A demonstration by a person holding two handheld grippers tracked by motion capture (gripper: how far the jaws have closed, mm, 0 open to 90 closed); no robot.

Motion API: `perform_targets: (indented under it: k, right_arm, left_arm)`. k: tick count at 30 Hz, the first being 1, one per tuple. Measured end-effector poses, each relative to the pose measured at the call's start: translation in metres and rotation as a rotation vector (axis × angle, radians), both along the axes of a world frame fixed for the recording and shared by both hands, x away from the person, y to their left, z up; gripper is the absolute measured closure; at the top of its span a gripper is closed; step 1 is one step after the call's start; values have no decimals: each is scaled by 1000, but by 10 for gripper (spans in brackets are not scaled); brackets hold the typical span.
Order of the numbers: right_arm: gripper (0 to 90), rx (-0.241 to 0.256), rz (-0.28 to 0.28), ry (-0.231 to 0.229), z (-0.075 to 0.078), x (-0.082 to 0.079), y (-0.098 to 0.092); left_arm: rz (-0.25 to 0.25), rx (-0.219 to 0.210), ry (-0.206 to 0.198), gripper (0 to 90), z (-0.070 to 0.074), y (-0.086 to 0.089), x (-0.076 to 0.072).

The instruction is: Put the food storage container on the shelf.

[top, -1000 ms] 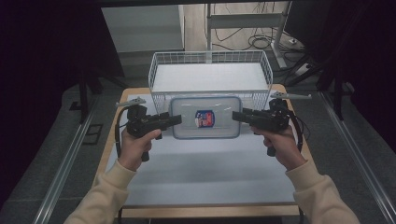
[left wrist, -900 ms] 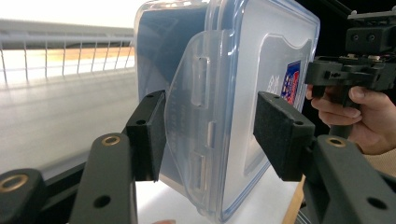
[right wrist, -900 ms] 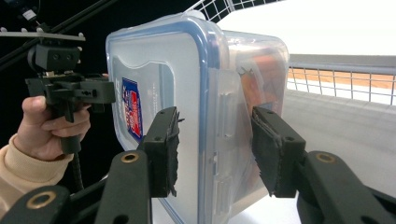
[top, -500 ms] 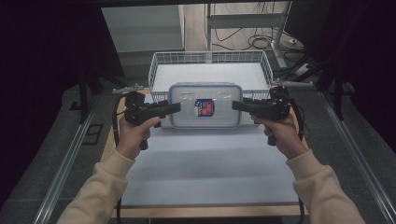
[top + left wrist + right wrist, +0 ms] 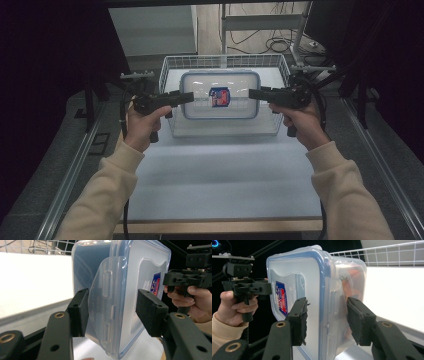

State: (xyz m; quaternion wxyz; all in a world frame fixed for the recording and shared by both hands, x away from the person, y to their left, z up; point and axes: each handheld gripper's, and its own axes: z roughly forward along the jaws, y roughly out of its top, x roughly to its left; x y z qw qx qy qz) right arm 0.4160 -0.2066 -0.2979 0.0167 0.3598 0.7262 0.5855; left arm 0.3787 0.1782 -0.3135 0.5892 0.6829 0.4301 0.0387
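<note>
Transport is the step in hand, as I read it: a clear plastic container (image 5: 220, 95) with a blue-rimmed lid is carried between the two tools, hanging over the white wire basket (image 5: 170, 80) in the upper middle of the high view. The left gripper (image 5: 189, 96) pinches the box's left end and the right gripper (image 5: 253, 93) its right end, so each is clenched on the box, lid facing up toward the camera with a red and blue sticker (image 5: 218, 96) on it.

Whether the box already rests on the basket floor I cannot tell from above. The next move, I'd judge, calls for lowering it level inside the wire walls and only then spreading the jaws, both together, or one end will drop.

The left gripper view fills in what the high view cannot: the jaws straddle a side latch flap (image 5: 103, 302) in the middle of the frame. The near pad presses the flap's edge, and the far pad (image 5: 147, 311) looks close to the lid (contact is hard to confirm). The right gripper view, centre frame, shows both pads against the box's other end, and something orange (image 5: 352, 277) dimly visible through the wall at upper right.
</note>
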Motion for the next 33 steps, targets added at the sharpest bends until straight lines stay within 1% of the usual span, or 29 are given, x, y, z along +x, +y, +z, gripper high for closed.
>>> perform_targets:
  k: [2, 3, 7, 8, 9, 14, 17, 20, 21, 22, 25, 26, 27, 29, 30, 31, 32, 33]
  right_arm:
    - [527, 1, -1, 4, 1, 3, 0]
    - [526, 3, -2, 8, 3, 8, 0]
    - [527, 18, -13, 21, 4, 17, -1]
    - [526, 20, -12, 24, 4, 20, -1]
    - [526, 21, -13, 27, 4, 22, -2]
    - [526, 27, -18, 34, 4, 28, -4]
    - [525, 40, -25, 49, 2, 35, -6]
    - [525, 46, -25, 58, 1, 39, -7]
    - [524, 48, -30, 64, 0, 43, -7]
    - [524, 46, -32, 66, 1, 45, -7]
    - [523, 44, -37, 73, 1, 49, -6]
    - [523, 44, -37, 73, 1, 49, -6]
    - [523, 37, -43, 81, 2, 51, -4]
    - [522, 30, -49, 82, 1, 55, -3]
    - [522, 30, -49, 82, 1, 55, -3]
    - [521, 28, -56, 101, 0, 58, -2]
    - [521, 25, -59, 109, 0, 60, -2]
    - [521, 24, -62, 117, -1, 61, -2]
  left_arm:
    - [1, -2, 5, 459, 1, 0, 3]
    - [0, -1, 9, 460, 3, 0, 8]
    - [3, -6, 18, 460, 4, -1, 17]
    - [3, -6, 18, 460, 4, -1, 17]
    - [4, -5, 19, 460, 5, -2, 21]
    - [0, -2, 23, 460, 6, -4, 28]
    - [9, 4, 39, 459, 9, -6, 35]
    - [9, 10, 39, 459, 10, -7, 39]
    - [6, 14, 49, 459, 11, -7, 44]
    - [4, 15, 51, 459, 11, -6, 46]
    - [0, 4, 67, 458, 9, -5, 52]
    - [0, 4, 67, 459, 9, -5, 52]
    - [-5, 0, 80, 458, 7, -4, 56]
    - [-4, -4, 93, 455, 4, -4, 61]
    - [-4, -4, 93, 453, 4, -4, 61]
    - [0, -8, 104, 452, 2, -4, 65]
    - [0, -8, 104, 451, 2, -4, 65]
    - [4, -14, 117, 450, 1, -4, 69]
